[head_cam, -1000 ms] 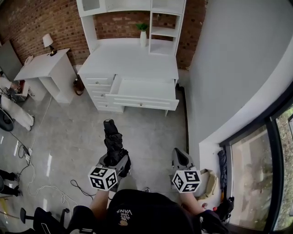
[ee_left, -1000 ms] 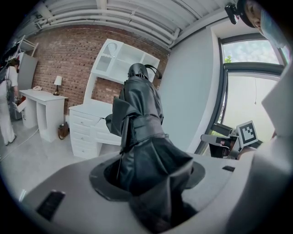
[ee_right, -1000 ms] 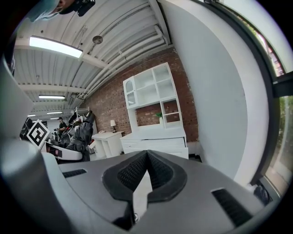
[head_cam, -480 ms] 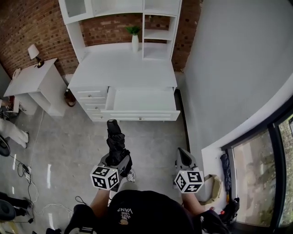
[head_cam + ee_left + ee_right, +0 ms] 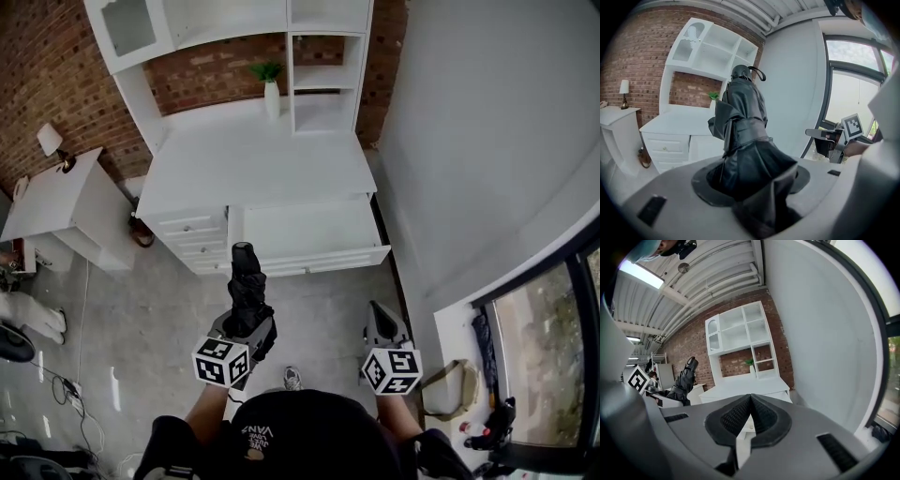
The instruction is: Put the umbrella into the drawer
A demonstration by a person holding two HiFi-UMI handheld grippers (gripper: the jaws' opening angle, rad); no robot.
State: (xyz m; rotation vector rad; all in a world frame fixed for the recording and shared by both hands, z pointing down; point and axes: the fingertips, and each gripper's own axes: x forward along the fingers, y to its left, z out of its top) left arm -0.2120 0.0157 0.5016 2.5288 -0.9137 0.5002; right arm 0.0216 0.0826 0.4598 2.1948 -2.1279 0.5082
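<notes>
A folded black umbrella [image 5: 247,289] sticks forward out of my left gripper [image 5: 245,323], which is shut on its lower end. In the left gripper view the umbrella [image 5: 744,126] rises from between the jaws and hides much of the desk. Its tip points at the white desk's open drawer [image 5: 319,263], just short of the drawer front's left end. The drawer looks empty inside. My right gripper [image 5: 380,317] hangs level beside the left one, to the right, below the drawer's right corner. Its pads meet at the tip with nothing between them [image 5: 750,398].
The white desk with a shelf unit [image 5: 253,155] stands against a brick wall, with a small potted plant [image 5: 271,86] on it. A white side table with a lamp [image 5: 56,202] is at the left. A grey wall [image 5: 469,141] and a window run along the right, with a bag [image 5: 448,389] on the floor.
Both grippers, with the umbrella in the left one, have moved across the floor toward the desk. The open drawer now lies just beyond the umbrella's tip.
</notes>
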